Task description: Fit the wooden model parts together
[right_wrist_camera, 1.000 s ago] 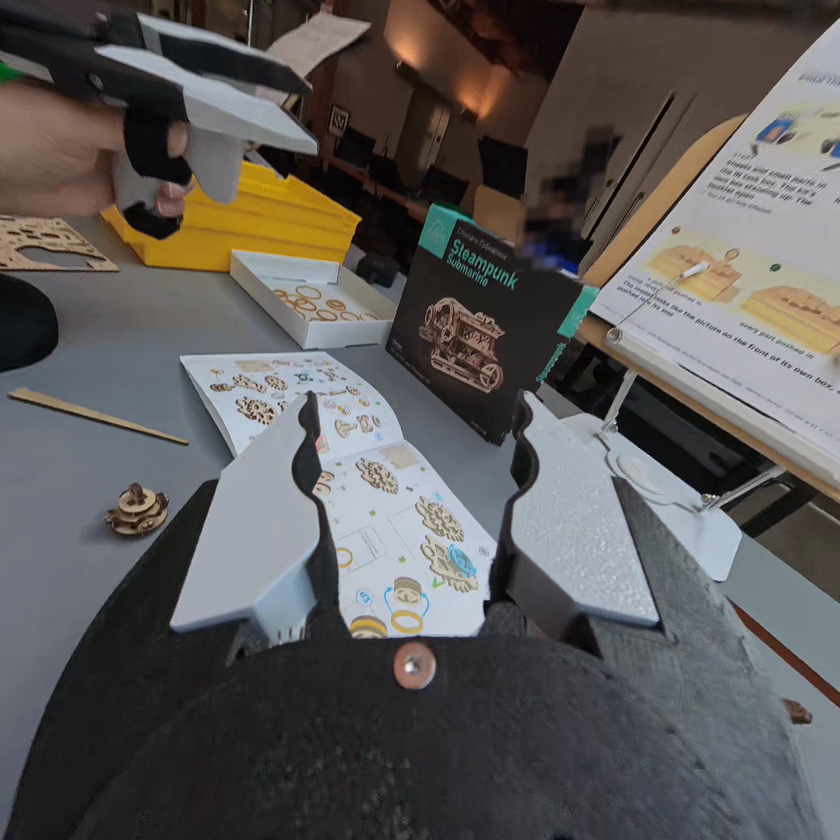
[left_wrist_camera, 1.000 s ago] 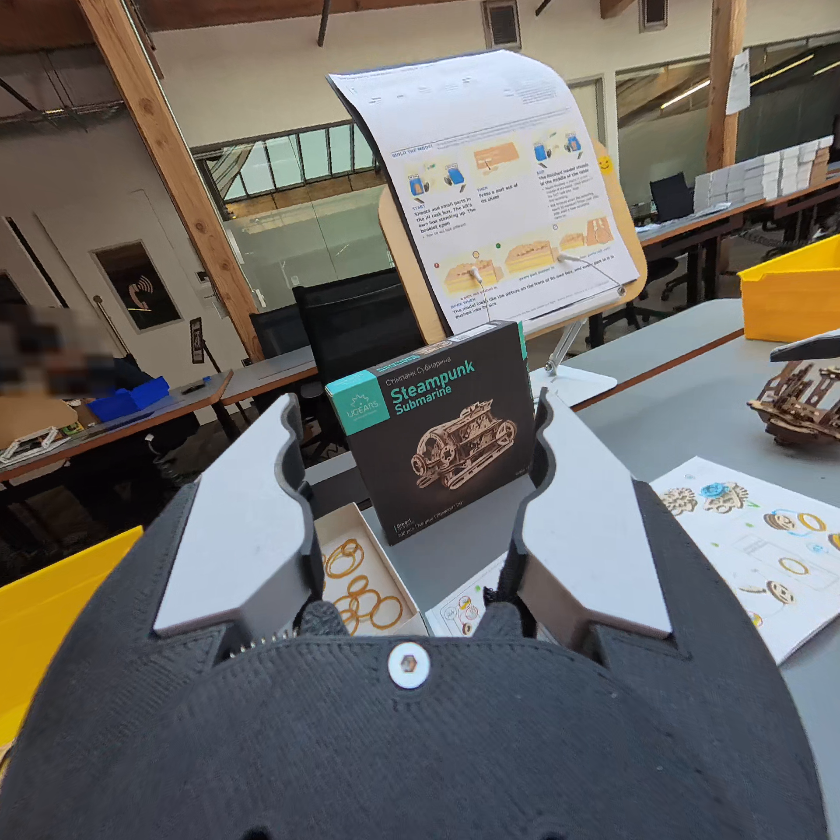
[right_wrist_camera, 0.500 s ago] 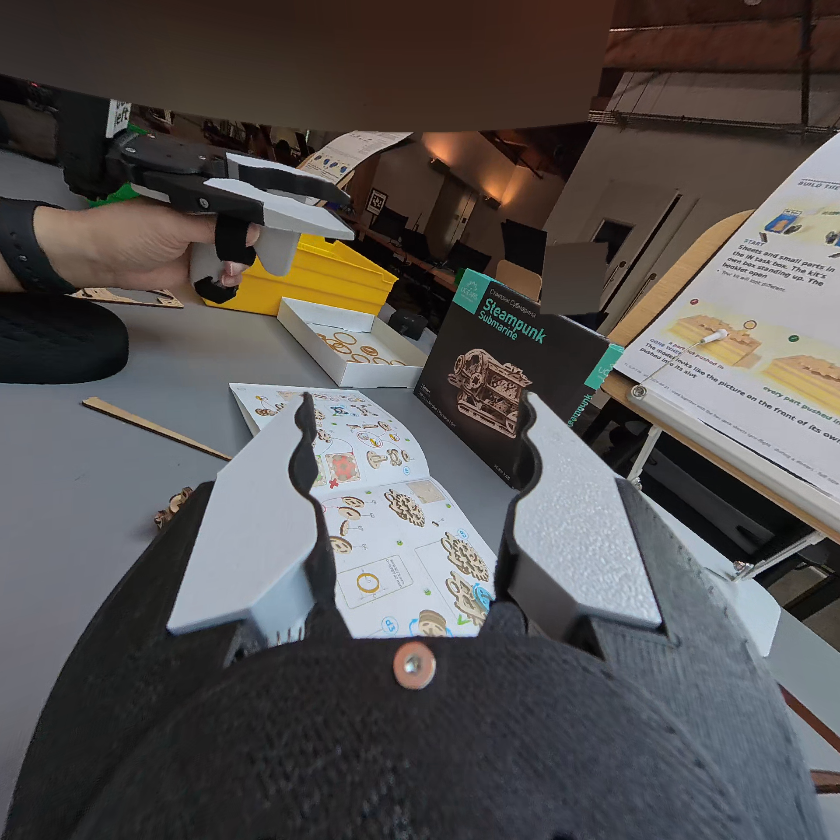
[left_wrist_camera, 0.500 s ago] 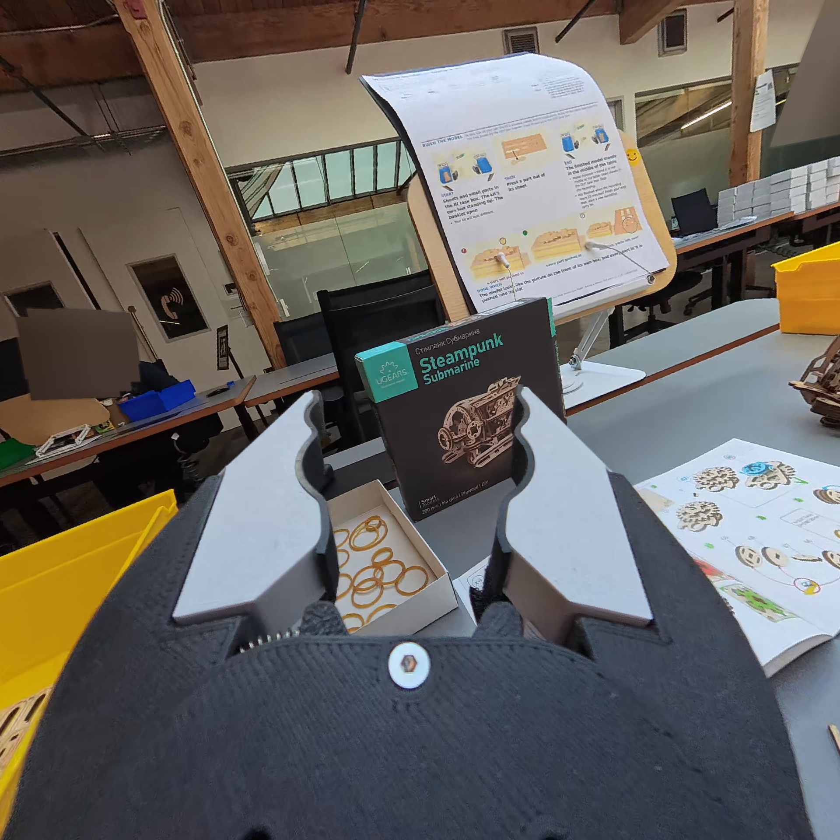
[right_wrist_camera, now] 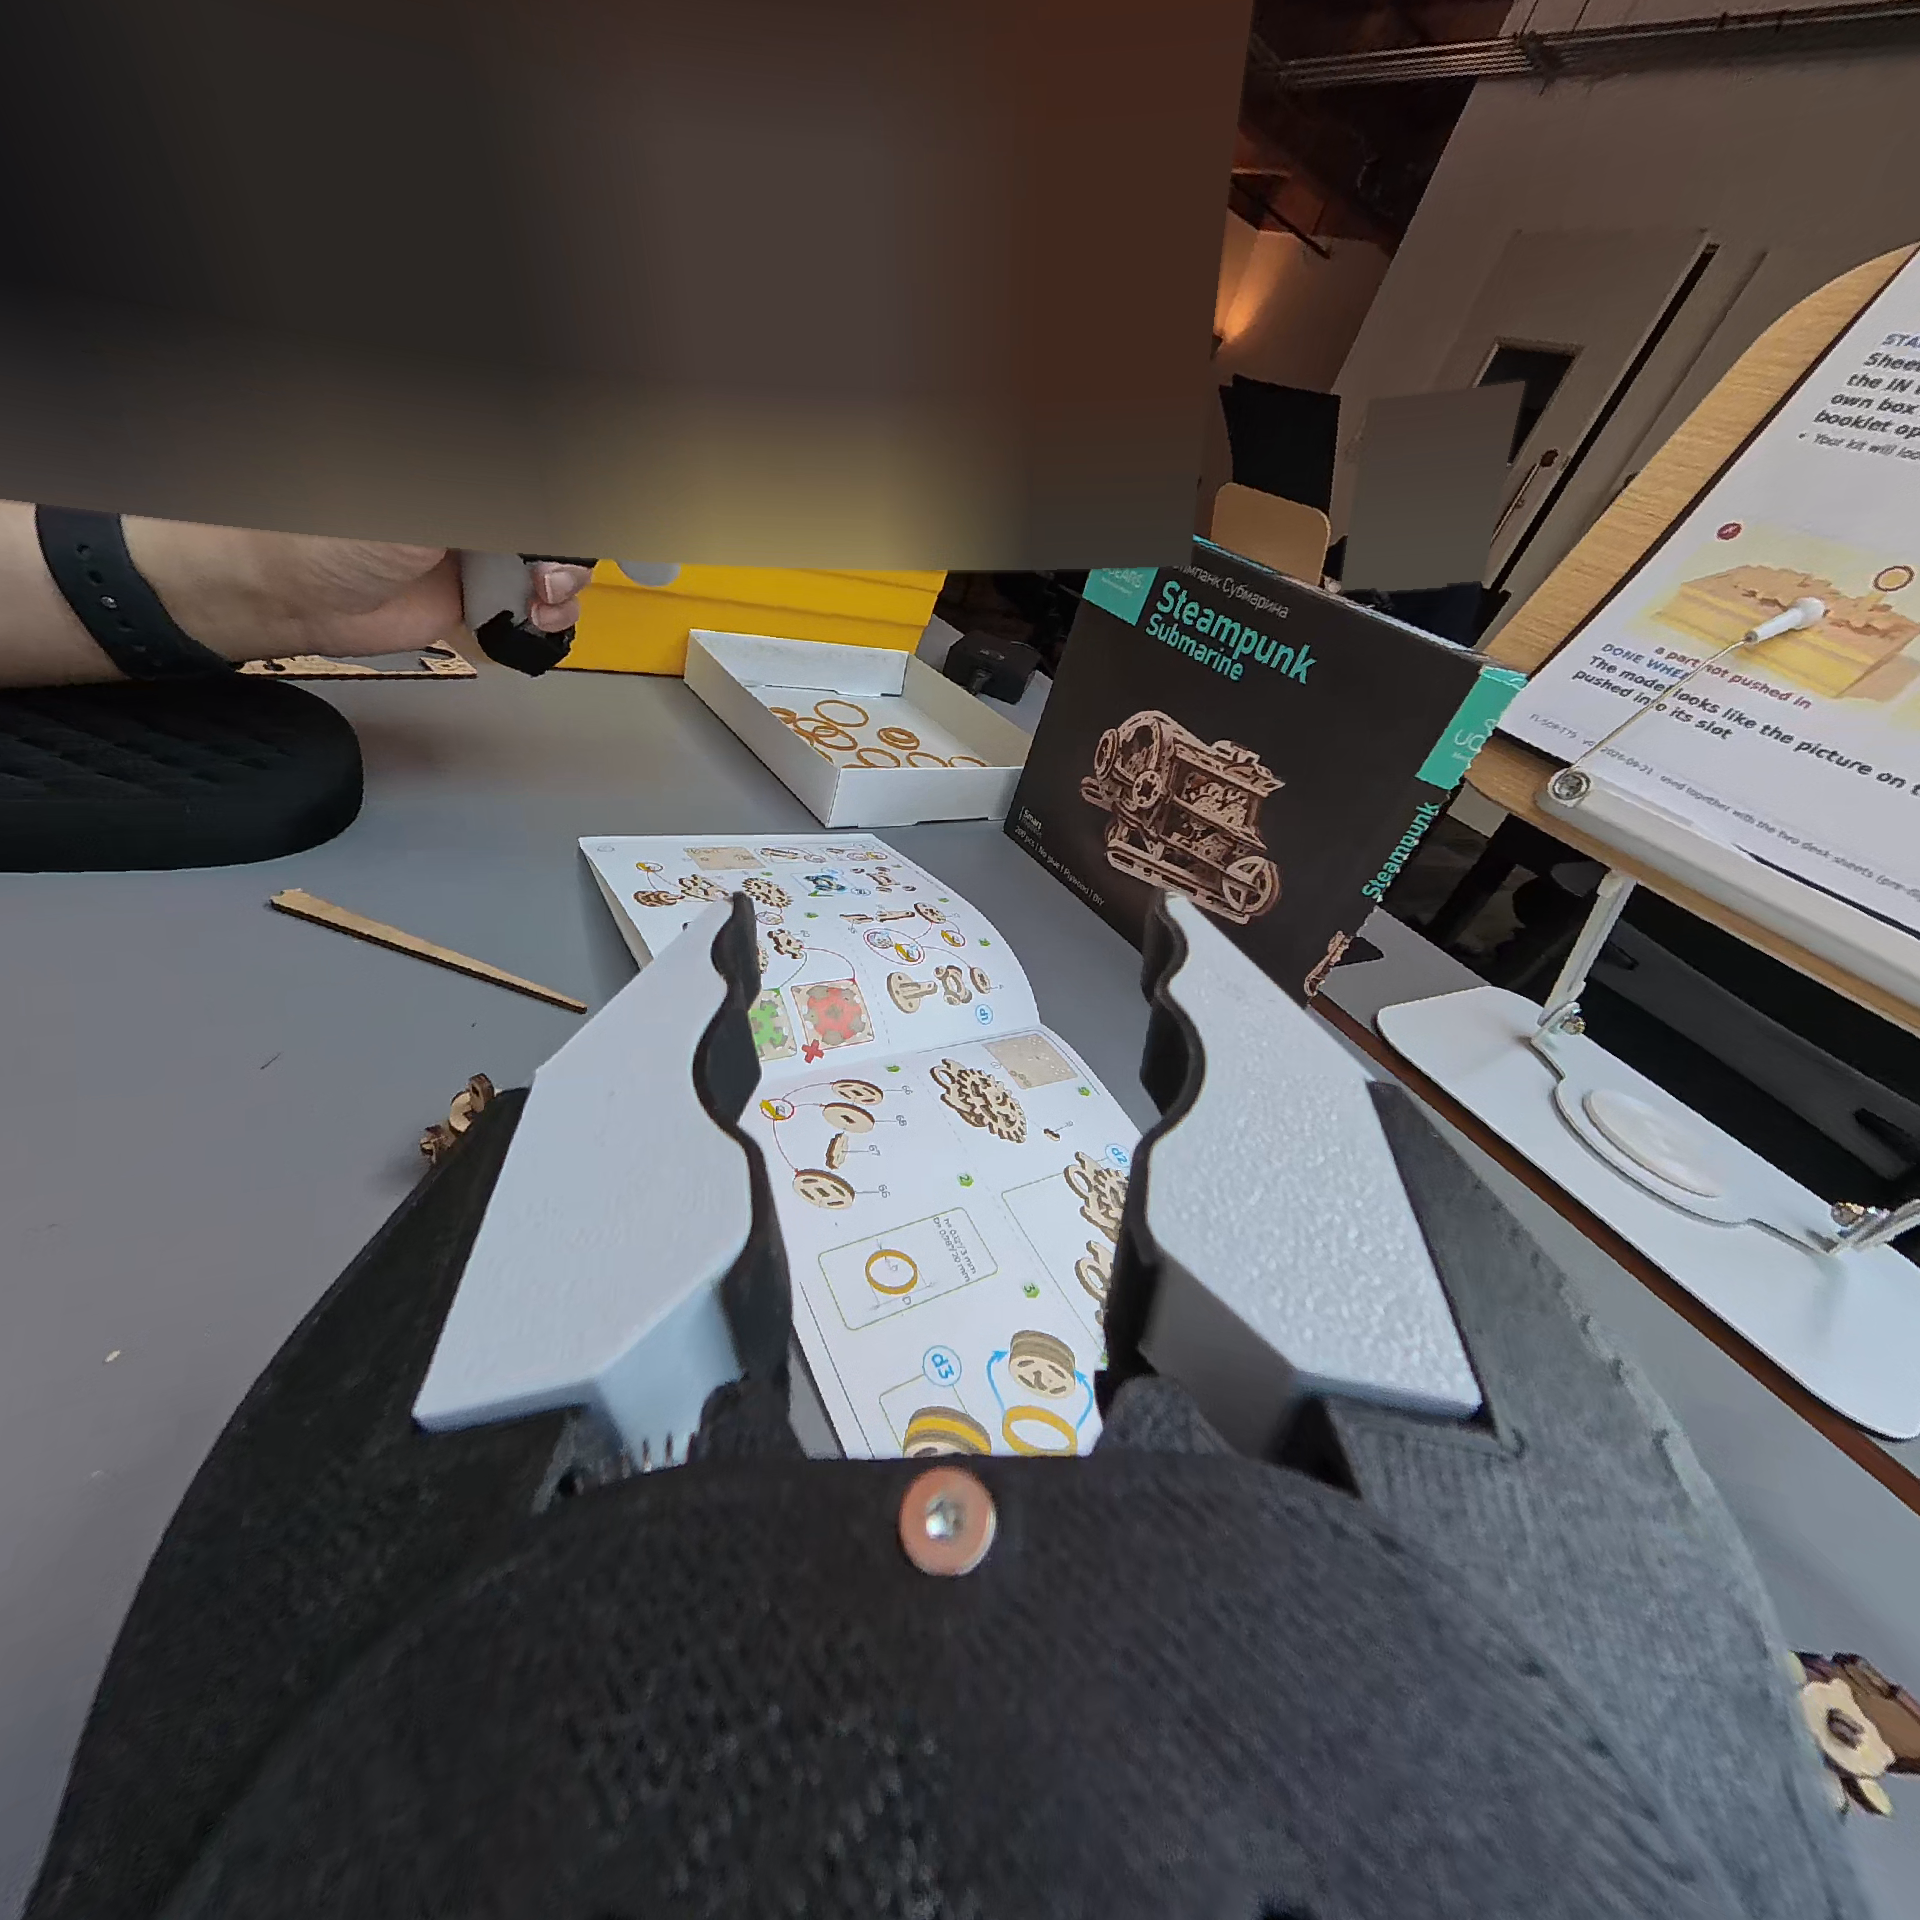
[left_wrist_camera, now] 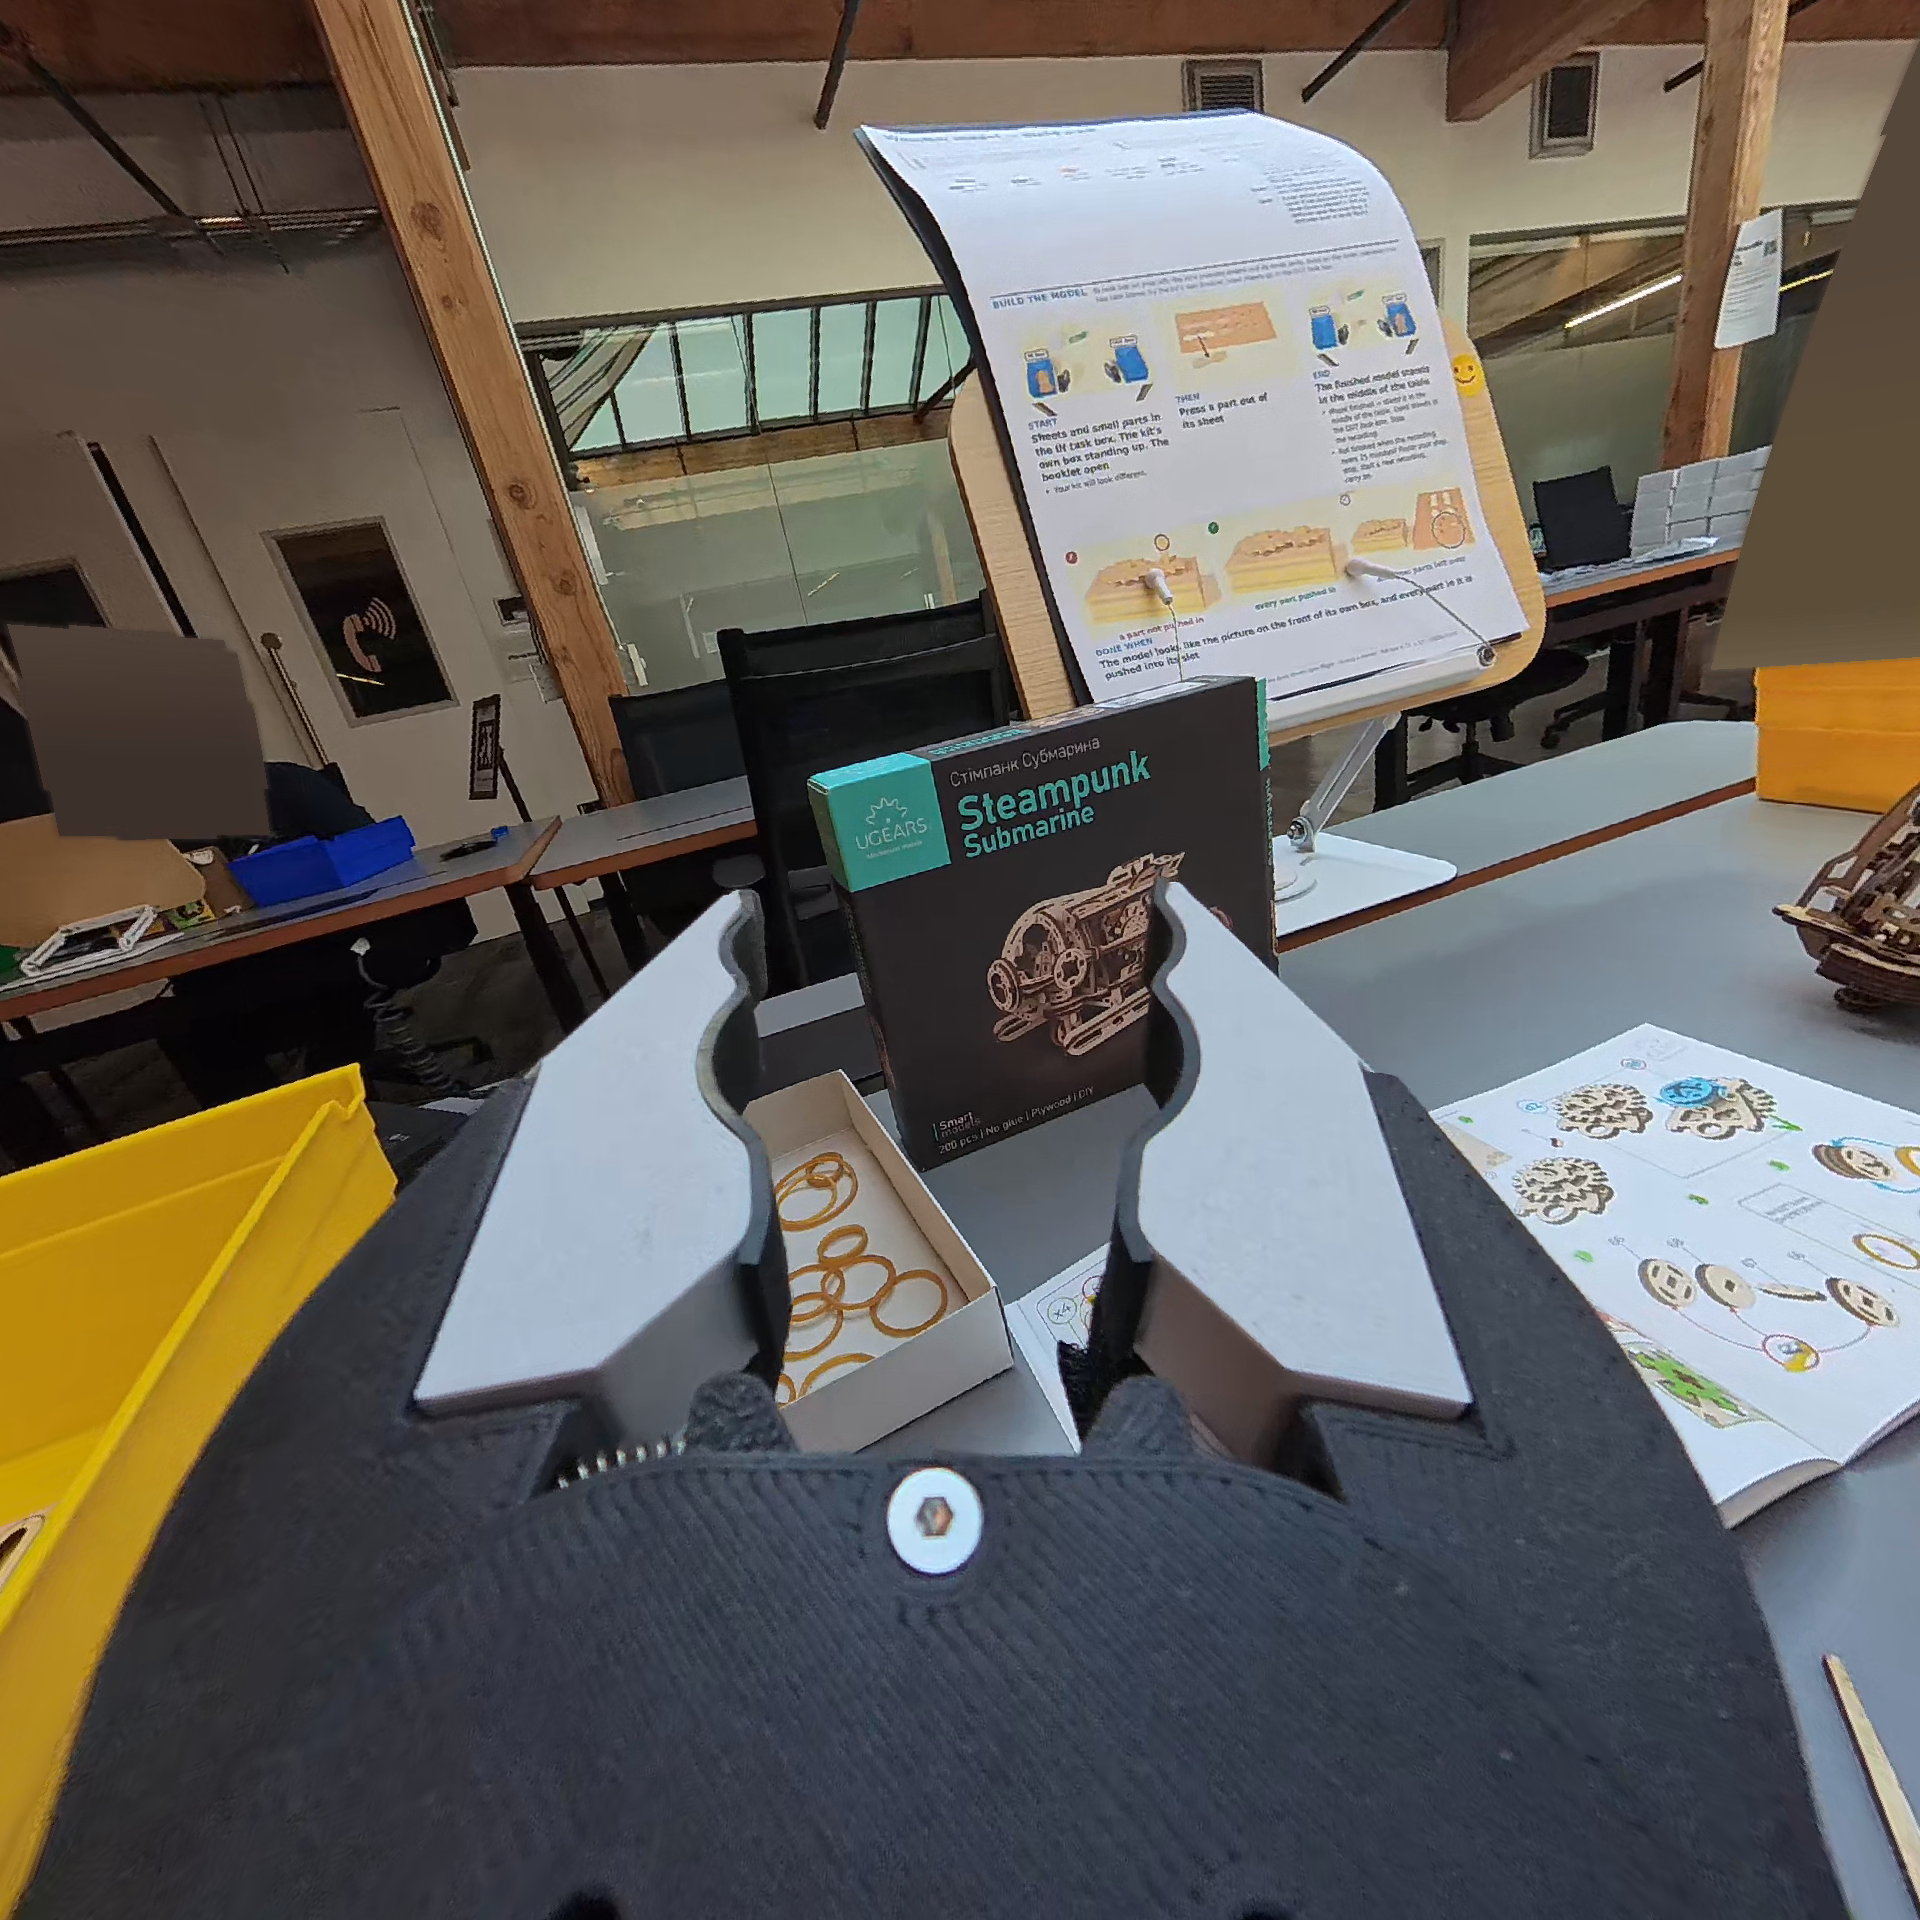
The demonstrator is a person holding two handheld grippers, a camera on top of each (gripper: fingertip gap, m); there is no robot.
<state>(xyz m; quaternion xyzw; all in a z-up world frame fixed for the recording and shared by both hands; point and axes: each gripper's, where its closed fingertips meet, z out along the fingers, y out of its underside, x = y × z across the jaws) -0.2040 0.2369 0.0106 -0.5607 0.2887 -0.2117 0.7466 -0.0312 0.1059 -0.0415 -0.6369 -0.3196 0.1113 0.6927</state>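
Holding nothing, your left tool [left_wrist_camera: 951, 961] gapes wide above the white tray of rubber bands [left_wrist_camera: 940, 1371]. Your right tool [right_wrist_camera: 945, 961] hangs equally wide and empty over the open instruction booklet [right_wrist_camera: 904, 1132] on the tabletop [right_wrist_camera: 208, 1091].

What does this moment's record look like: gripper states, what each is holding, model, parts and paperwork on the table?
left gripper: open, holding nothing
right gripper: open, holding nothing
kit box: upright on the grey table
white tray: holds rubber bands, left of the kit box
instruction booklet: open, flat, in front of the kit box
wooden stick: loose, left of the booklet
partly built wooden model: far right in the left wrist view
small wooden assembly: by the right gripper's left finger
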